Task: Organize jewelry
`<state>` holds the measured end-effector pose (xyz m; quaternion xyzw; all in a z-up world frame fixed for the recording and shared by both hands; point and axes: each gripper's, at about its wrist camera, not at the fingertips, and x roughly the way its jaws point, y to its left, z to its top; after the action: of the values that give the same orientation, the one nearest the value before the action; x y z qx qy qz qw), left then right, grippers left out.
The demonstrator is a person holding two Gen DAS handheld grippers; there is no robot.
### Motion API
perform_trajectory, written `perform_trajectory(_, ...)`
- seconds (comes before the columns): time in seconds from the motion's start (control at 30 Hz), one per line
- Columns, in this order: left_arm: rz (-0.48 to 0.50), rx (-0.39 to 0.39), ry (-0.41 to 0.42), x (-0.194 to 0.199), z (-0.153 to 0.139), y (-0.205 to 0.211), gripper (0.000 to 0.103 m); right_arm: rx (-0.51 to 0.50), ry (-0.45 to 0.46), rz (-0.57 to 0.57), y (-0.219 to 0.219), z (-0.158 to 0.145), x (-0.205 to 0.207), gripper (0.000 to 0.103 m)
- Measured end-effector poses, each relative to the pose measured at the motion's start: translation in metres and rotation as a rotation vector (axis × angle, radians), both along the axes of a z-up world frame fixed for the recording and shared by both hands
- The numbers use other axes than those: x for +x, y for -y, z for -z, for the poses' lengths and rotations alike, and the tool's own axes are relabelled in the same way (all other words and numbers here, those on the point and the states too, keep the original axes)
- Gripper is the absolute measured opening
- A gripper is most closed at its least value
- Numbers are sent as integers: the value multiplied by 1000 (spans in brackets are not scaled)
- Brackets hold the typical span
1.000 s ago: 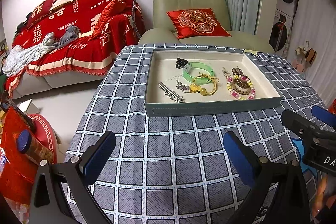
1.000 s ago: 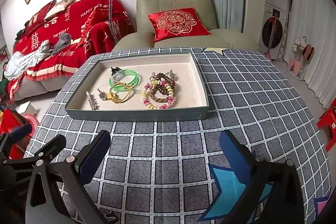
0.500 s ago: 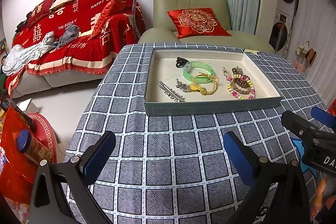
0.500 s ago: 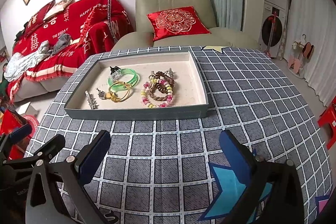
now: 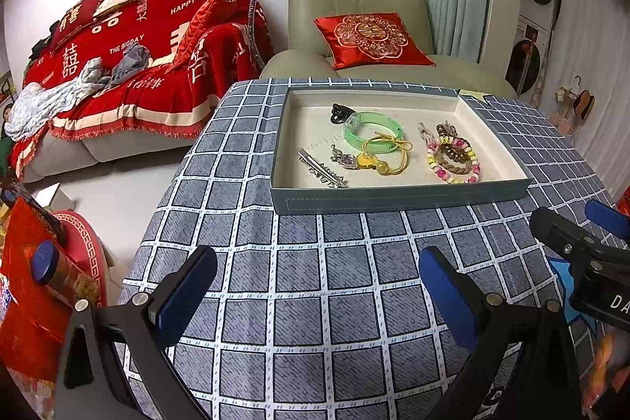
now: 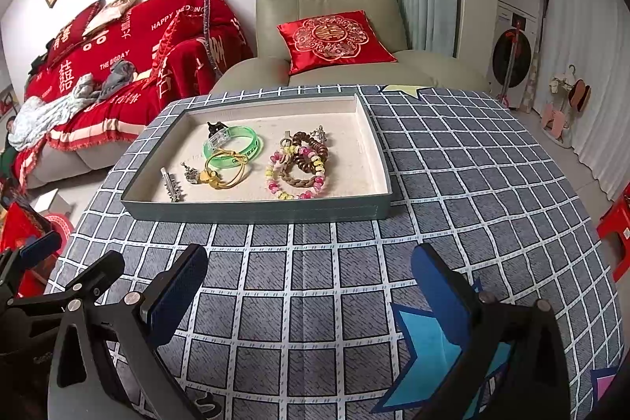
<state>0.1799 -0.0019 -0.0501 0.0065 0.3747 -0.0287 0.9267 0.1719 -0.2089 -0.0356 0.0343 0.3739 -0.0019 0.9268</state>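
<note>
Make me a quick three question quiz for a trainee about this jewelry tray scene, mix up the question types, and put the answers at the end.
1. True or false: the left gripper is shut on a bracelet.
2. Multiple choice: in the tray, the green bangle overlaps which item? A) the silver hair clip B) the yellow cord loop C) the beaded bracelet
3. Fill in: the tray sits on a table covered by a ____ patterned cloth.

Key: 1 false, both the left gripper and the right gripper are open, holding nothing, over the cloth short of the tray. 2 B. 3 checked, grey squares with white lines.
</note>
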Motion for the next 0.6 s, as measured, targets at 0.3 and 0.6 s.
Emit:
perform_trajectory(0.3,0,0,-1,0,0,0,103,1,1,-2,0,-1,-1,103)
perform_trajectory(0.6,0,-1,-2,0,1,0,103,4,0,-1,0,-2,-1,103)
